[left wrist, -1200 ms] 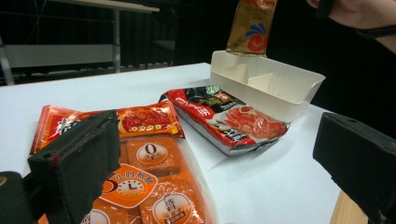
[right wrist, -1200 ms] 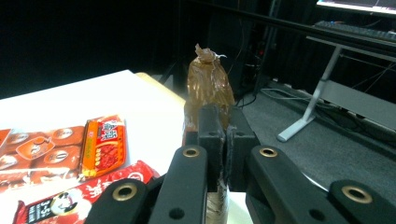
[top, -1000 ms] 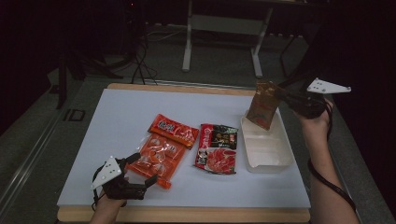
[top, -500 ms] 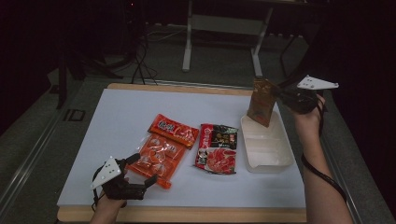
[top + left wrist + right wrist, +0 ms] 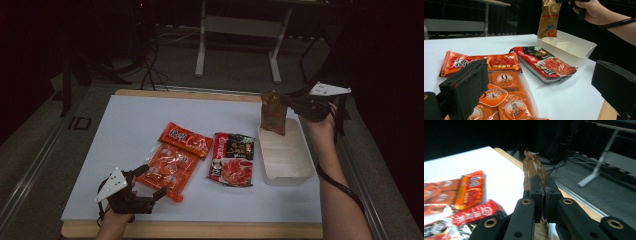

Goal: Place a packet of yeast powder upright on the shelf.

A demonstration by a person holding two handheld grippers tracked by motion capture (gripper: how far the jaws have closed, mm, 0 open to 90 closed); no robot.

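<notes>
My right gripper point(image 5: 289, 102) is shut on the top of a brown-gold pouch point(image 5: 273, 113). The pouch hangs upright over the far end of a white tray point(image 5: 286, 161) at the table's right. In the right gripper view the jaws point(image 5: 545, 192) pinch the crumpled pouch point(image 5: 532, 168). My left gripper point(image 5: 151, 181) stands open near the front left edge, at the near corner of a large orange pack point(image 5: 169, 166). In the left gripper view its black pads point(image 5: 466, 85) are wide apart with nothing between them, and the pouch point(image 5: 549, 21) hangs above the tray point(image 5: 574, 51).
A smaller orange-red packet point(image 5: 186, 139) lies across the far end of the orange pack. A red and black packet point(image 5: 232, 159) lies between the pack and the tray. The white tabletop point(image 5: 135, 120) has bare room at its far left. A metal stand point(image 5: 237, 30) rises behind the table.
My right gripper has shifted left and slightly down with the brown pouch, bringing it over the tray's far end. The left gripper has stayed put.
</notes>
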